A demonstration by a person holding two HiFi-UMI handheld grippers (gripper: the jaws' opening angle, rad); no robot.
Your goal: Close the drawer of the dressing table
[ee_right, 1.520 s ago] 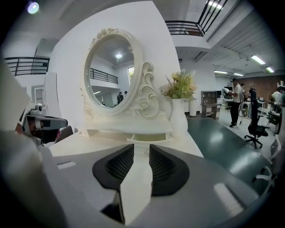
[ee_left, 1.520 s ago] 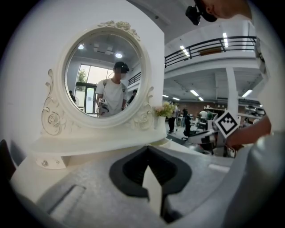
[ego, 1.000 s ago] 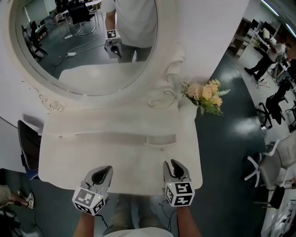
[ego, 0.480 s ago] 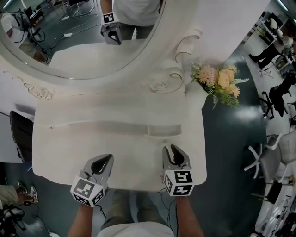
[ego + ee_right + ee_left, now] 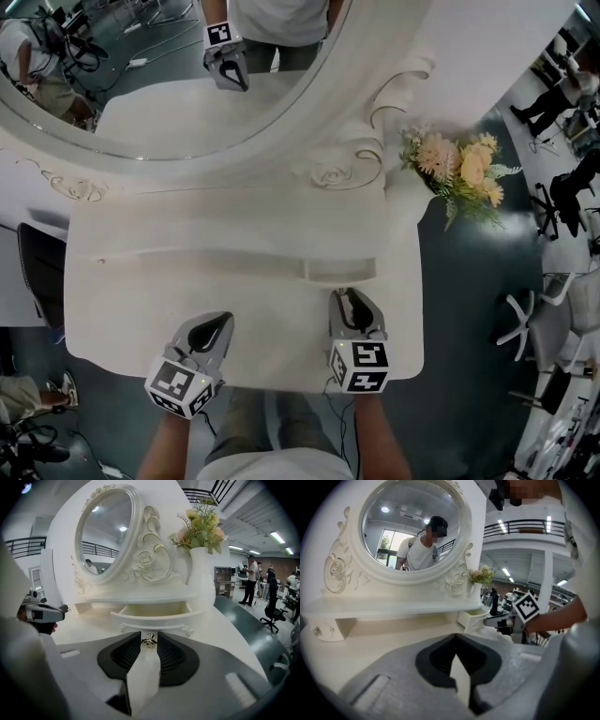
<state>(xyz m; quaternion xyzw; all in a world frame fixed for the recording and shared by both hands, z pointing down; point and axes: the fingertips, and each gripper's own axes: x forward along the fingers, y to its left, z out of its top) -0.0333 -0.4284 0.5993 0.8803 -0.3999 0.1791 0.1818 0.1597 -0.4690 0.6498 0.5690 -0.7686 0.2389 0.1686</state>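
The drawer (image 5: pixel 157 611) of the dressing table stands pulled out. It sits under the low shelf (image 5: pixel 140 599) at the right end, below the carved frame of the mirror (image 5: pixel 141 94). In the right gripper view its inside shows pale and open to the top. In the head view its front edge juts a little out from the shelf line.

At the middle of the drawer front there is a small shiny knob (image 5: pixel 149 640). The right gripper (image 5: pixel 349 298) points straight at it. Its jaws are a small way apart, and the knob fills the gap between their tips from one side to the other, so they are clamped on it.

The left gripper (image 5: pixel 217 323) is over the front left part of the worktop (image 5: pixel 187 281), well apart from the drawer. Its jaws are together at the tips and nothing is between them. It cannot be told if it touches the worktop.

A white vase (image 5: pixel 200 573) with pale pink and yellow flowers (image 5: pixel 464 169) stands at the right side of the dressing table, just beside the drawer. The mirror shows the person and one gripper.
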